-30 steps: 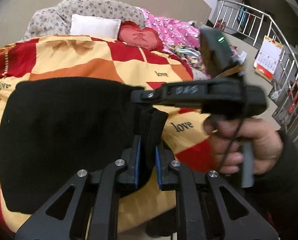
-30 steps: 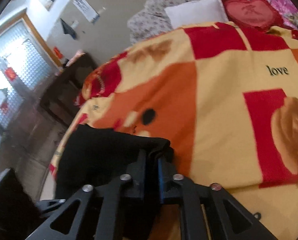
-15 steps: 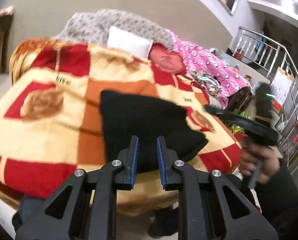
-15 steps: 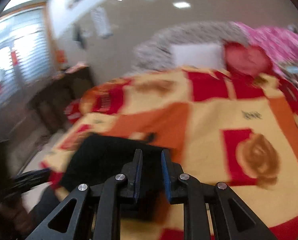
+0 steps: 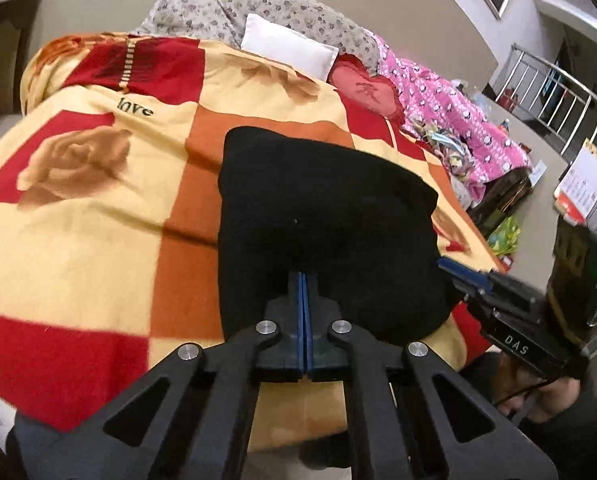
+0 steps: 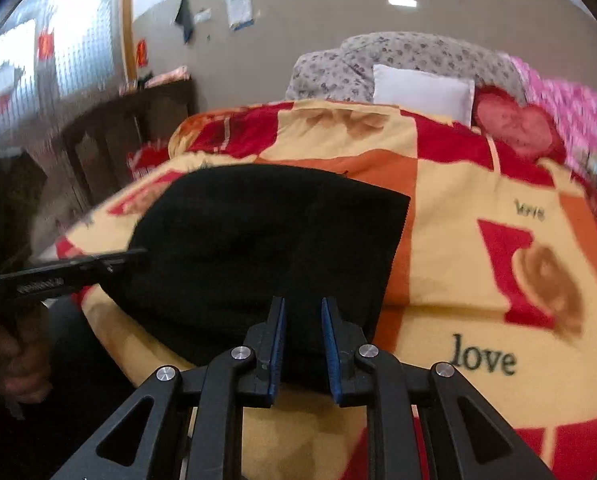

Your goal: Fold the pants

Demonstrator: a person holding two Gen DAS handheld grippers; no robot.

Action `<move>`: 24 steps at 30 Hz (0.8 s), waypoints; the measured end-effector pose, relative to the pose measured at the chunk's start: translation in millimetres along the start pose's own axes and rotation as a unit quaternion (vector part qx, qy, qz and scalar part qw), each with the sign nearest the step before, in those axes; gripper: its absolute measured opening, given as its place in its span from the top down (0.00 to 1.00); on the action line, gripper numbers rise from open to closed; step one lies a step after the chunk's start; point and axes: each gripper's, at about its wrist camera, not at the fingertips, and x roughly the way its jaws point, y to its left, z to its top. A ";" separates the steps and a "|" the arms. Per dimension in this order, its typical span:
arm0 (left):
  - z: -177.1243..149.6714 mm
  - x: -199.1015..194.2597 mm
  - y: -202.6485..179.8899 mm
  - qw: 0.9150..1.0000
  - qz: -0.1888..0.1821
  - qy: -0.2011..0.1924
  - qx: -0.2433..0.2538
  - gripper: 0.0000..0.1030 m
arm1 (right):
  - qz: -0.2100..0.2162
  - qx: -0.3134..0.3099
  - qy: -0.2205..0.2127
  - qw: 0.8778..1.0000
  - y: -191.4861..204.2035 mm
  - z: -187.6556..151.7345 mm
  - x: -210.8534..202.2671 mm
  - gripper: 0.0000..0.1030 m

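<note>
The folded black pants [image 5: 322, 216] lie on the patterned blanket [image 5: 90, 216] near the bed's front edge, straight ahead of both tongs. The left tongs [image 5: 303, 280] have just closed, pads together on nothing. The right tongs [image 6: 303, 308] stand narrowly apart, empty, over the pants' near edge.

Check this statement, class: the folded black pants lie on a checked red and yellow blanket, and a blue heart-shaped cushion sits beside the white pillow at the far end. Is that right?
Not quite. The heart-shaped cushion is red, not blue, as the left wrist view shows. The rest holds: the folded black pants lie on the checked red and yellow blanket, and the cushion sits beside the white pillow at the far end.
</note>
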 end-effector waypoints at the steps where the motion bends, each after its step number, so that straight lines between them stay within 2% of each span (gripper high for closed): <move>1: 3.8 -3.1 -3.3 1.000 0.001 0.005 -0.001 0.98 | 0.006 0.008 0.002 1.000 -1.5 0.5 -1.5 0.84; 2: 9.7 -8.5 -7.3 1.000 -0.001 0.000 0.004 0.98 | 0.005 0.005 0.003 1.000 -1.3 0.5 -2.8 0.84; 4: 26.1 -21.1 -17.7 0.999 0.001 -0.036 0.026 0.98 | -0.001 -0.001 0.001 1.000 3.7 -0.3 -3.4 0.84; 6: 44.7 -15.2 -20.4 0.998 0.015 -0.041 0.036 0.98 | -0.003 -0.001 0.000 1.000 6.5 0.1 -2.5 0.84; 11: 67.8 41.5 -5.8 0.997 0.068 0.027 0.029 0.98 | -0.003 0.006 -0.003 1.000 6.7 -0.8 -1.4 0.84; 15: 73.7 56.5 -2.5 0.995 0.092 0.037 0.025 0.97 | 0.000 0.005 -0.003 1.000 6.2 -0.9 -0.2 0.84; 19: 80.4 59.2 6.3 0.995 0.085 0.054 -0.008 0.97 | 0.009 0.016 0.001 1.000 3.8 1.1 -1.3 0.84; 22: 73.9 51.6 -0.6 0.994 0.096 0.046 0.007 0.98 | 0.015 0.026 0.013 0.999 1.1 14.0 -9.5 0.84; 24: 71.1 45.9 -3.2 0.994 0.100 0.038 0.012 0.98 | 0.010 0.040 -0.025 0.999 -0.8 33.0 -26.4 0.84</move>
